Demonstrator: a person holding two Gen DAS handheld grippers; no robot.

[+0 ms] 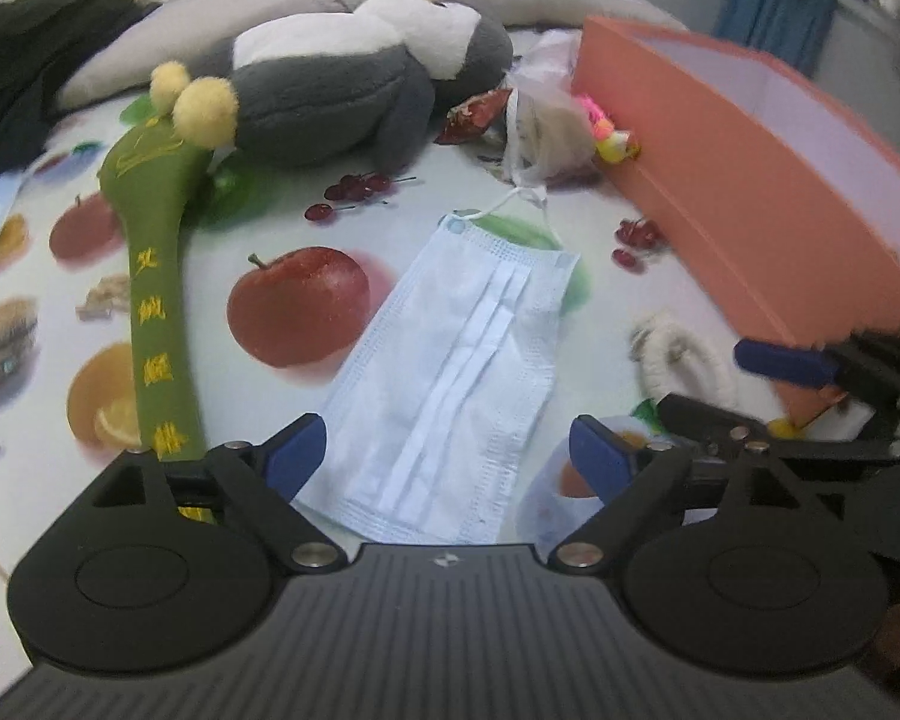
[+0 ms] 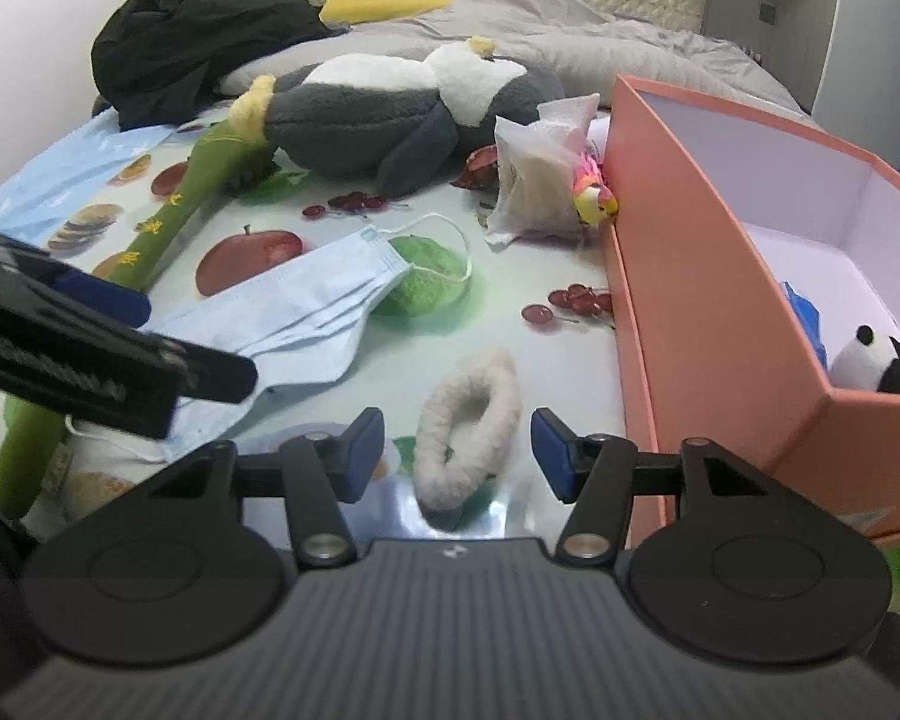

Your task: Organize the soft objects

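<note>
Mask (image 1: 450,372) flat between open left hand-held gripper (image 1: 447,459) jaws.

Two close, downward views; shared mask (image 1: 450,372).

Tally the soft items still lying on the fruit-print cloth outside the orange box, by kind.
Plush toys: 2, the grey-and-white plush bird and the small pink-and-yellow plush
Face masks: 1, face mask
Fuzzy rings: 1, white ring
Green stuffed sticks: 1, green stick
Total: 5
</note>
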